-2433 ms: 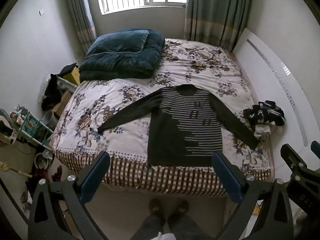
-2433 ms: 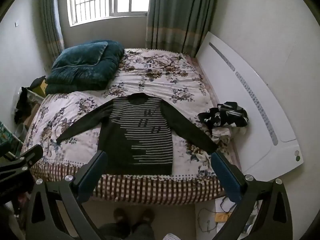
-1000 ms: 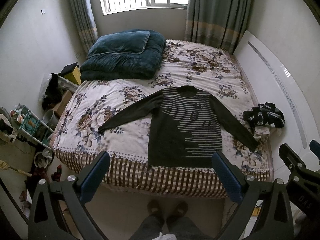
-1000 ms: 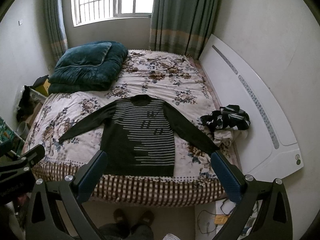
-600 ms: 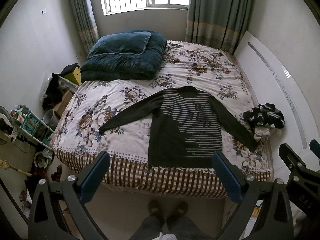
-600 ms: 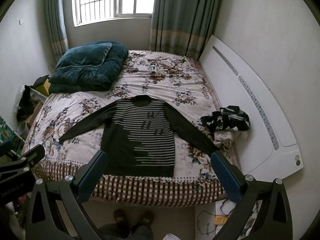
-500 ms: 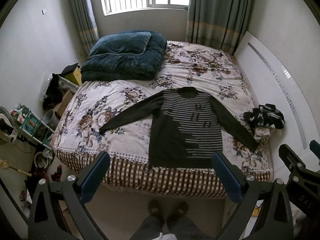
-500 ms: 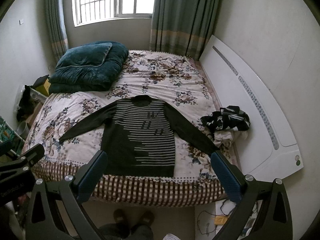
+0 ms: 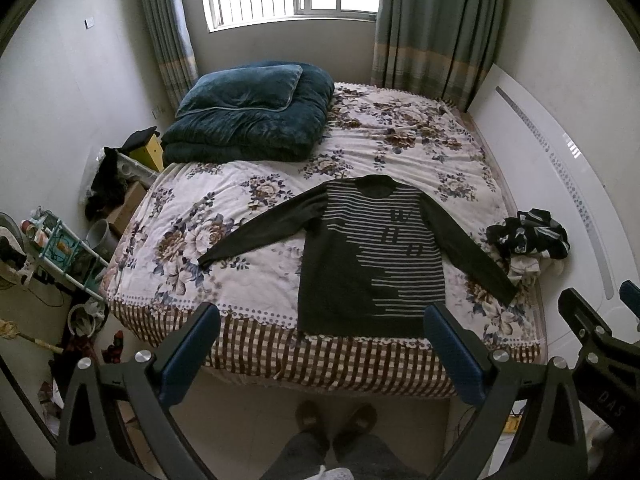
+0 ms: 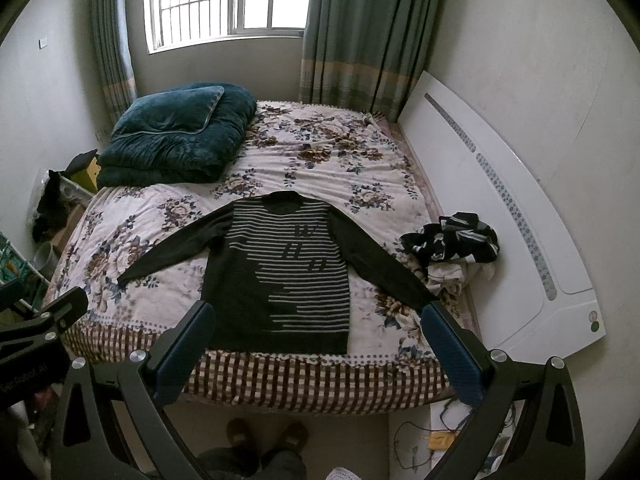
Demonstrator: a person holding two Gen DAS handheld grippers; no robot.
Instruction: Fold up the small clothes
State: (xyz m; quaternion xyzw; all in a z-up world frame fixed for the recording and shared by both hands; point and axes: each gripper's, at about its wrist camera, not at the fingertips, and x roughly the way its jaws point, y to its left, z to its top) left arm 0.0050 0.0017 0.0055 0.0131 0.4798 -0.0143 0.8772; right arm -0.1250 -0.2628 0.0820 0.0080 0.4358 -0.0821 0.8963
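Both grippers held high, well back from the bed [image 9: 256, 336], pointing fwd & down over its foot edge. Left gripper [image 9: 320, 346]: jaws wide, nothing btwn them, blue pads [image 9: 191, 354] splayed either side of frame. Right gripper [image 10: 318, 344]: same, jaws wide, empty. They sit side by side at abt the same height; right gripper's body shows at far right edge of the left wrist view, left one's at the far left edge of the right wrist view.

Sweater [image 9: 372, 256] – dark w/ pale stripes – lies flat on the bed ahead of both sets of jaws, hem nearest them at the bed's foot edge, neck away, both sleeves spread out diagonally. Not touched by either gripper.

Beyond the right jaw tip: crumpled clothes pile [image 10: 452, 240] near the sweater's right cuff, by the white headboard [image 10: 504, 216]. Far ahead-left: folded teal quilt [image 9: 248, 116]. Below the jaws, person's legs & shoes [image 9: 336, 420] on the floor.
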